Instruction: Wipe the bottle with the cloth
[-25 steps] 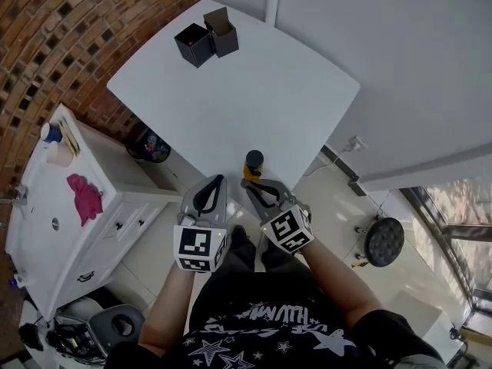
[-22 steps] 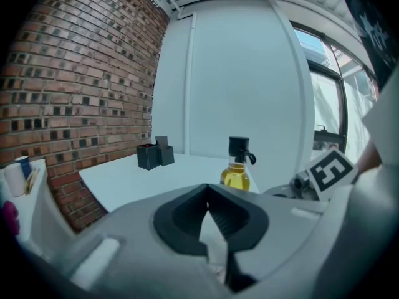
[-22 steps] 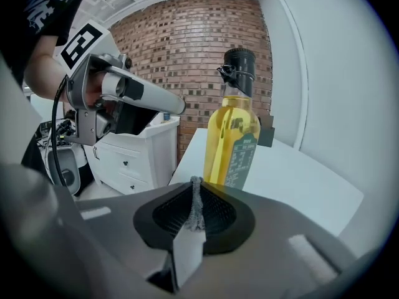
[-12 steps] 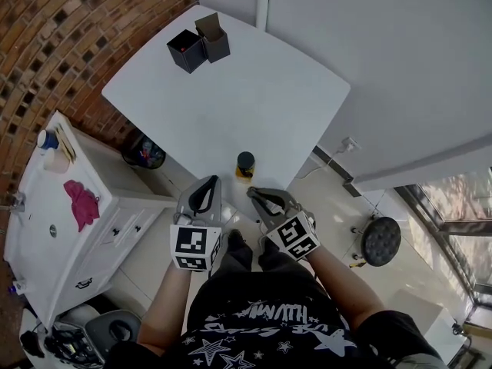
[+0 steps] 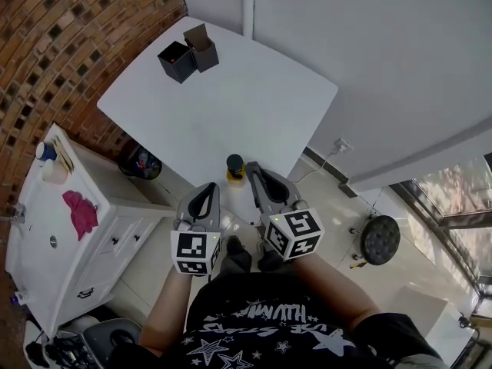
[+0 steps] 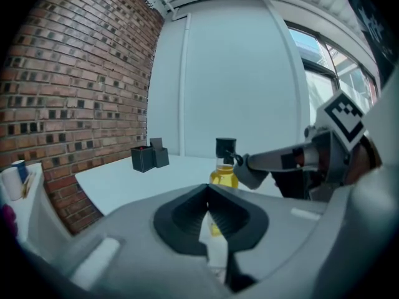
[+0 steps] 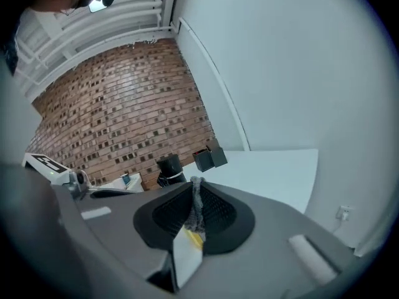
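Both forearms reach forward side by side, the left gripper (image 5: 208, 187) closed on nothing, the right gripper (image 5: 253, 169) rolled over and pinching a grey cloth (image 7: 196, 203) — its tip at the neck of the bottle (image 5: 234, 165), upright on the table's (image 5: 254, 91) near edge.

The bottle (image 5: 234, 165) is standing at the near edge of the table (image 5: 254, 91), blocking the way straight ahead of the left gripper (image 5: 207, 192), whose jaws are sitting together. It is crowding the left side of the right gripper (image 5: 253, 172), which is pinching a grey cloth (image 7: 196, 199). Past the bottle, the table is lying bare ahead of both grippers, up to two black boxes (image 5: 187, 53) far off ahead-left. A white cabinet (image 5: 108, 229) is flanking the left gripper's left; a wall (image 5: 384, 68) is closing off the right gripper's right, beyond open floor (image 5: 334, 198).
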`<move>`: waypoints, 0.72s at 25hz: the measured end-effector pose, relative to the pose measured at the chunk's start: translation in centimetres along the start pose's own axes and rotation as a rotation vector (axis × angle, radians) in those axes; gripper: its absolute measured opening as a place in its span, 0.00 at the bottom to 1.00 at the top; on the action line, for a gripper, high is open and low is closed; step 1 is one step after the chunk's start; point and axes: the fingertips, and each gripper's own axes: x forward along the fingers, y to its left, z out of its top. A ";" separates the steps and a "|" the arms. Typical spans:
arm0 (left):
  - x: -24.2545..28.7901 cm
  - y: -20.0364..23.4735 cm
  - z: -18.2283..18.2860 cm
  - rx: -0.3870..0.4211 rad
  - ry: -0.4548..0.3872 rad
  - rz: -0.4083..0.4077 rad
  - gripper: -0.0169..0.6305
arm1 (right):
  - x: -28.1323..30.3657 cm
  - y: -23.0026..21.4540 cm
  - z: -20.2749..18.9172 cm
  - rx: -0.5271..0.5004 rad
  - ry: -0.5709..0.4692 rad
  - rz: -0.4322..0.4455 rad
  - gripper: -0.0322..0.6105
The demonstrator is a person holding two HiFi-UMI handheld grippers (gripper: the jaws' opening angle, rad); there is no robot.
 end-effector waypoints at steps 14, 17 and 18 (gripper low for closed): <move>0.5 0.2 0.1 0.002 0.006 -0.018 0.03 | 1.1 -0.1 -4.0 0.065 0.075 -0.078 0.11; 0.7 0.2 0.0 0.003 0.012 -0.025 0.03 | 1.4 -0.5 -5.4 0.101 0.098 -0.096 0.11; 0.7 0.2 -0.1 0.002 0.014 -0.027 0.03 | 1.5 -0.6 -6.0 0.111 0.107 -0.104 0.11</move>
